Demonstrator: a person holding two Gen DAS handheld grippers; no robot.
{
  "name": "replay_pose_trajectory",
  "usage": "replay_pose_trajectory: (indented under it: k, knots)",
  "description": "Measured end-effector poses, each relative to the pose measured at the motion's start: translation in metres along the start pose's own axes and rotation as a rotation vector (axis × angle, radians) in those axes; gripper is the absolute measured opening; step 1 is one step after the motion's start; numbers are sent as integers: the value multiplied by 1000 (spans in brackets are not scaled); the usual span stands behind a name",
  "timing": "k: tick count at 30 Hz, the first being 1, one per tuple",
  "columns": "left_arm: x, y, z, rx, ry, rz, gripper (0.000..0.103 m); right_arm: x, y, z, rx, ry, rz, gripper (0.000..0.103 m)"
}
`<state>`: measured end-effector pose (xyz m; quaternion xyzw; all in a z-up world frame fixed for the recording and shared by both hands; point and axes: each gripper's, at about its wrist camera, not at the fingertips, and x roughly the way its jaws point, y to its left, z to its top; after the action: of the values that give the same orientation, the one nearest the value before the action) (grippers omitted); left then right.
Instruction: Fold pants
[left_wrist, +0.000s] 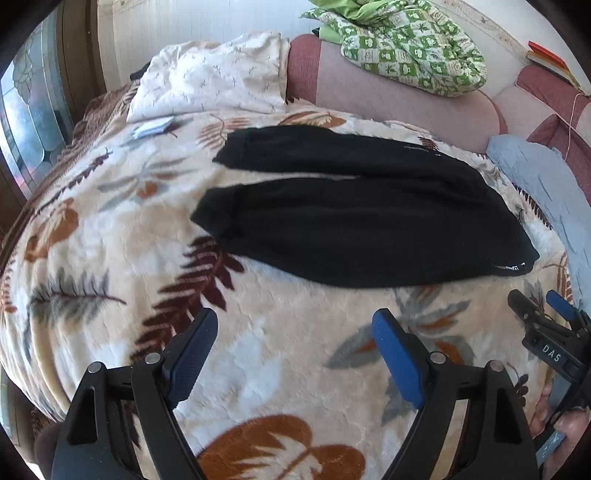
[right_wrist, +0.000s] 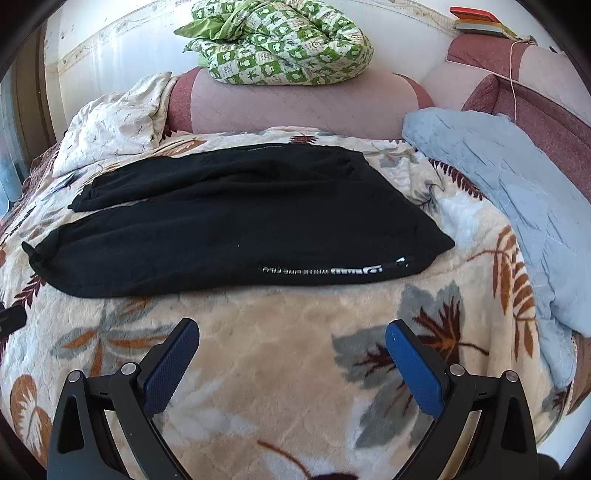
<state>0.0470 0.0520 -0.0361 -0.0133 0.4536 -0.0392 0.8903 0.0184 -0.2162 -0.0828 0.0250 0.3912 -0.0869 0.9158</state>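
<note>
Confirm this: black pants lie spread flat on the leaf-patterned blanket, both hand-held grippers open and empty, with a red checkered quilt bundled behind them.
Wrong colour: the checkered quilt is green and white, as the right wrist view shows. The rest holds.

We see bright, soft daylight from window (left_wrist: 33, 110) at left; wall (right_wrist: 129, 33) washed out. Shadows faint. Black pants (left_wrist: 362, 218) lose detail. Strong fisheye bending, dark vignette corners, slight softness at edges.

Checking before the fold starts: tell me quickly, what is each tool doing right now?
Left tool: open, holding nothing, above the leaf-print blanket short of the black pants.
Right tool: open, holding nothing.
</note>
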Motion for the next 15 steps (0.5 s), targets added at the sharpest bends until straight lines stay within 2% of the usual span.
replay_pose_trajectory:
  k: [5, 8, 11, 15]
  knots:
    - [9, 14, 44, 55, -45, 50, 86, 7, -9, 42, -55, -45, -16, 103]
    - [25, 27, 76, 61, -40, 41, 86, 18, -14, 78, -105, -75, -8, 103]
    - [53, 42, 115, 53, -20, 13, 86, 36, -23, 115, -128, -82, 53, 103]
    - [110, 62, 169, 45, 37, -16, 86, 87, -38, 175, -142, -38, 142, 103]
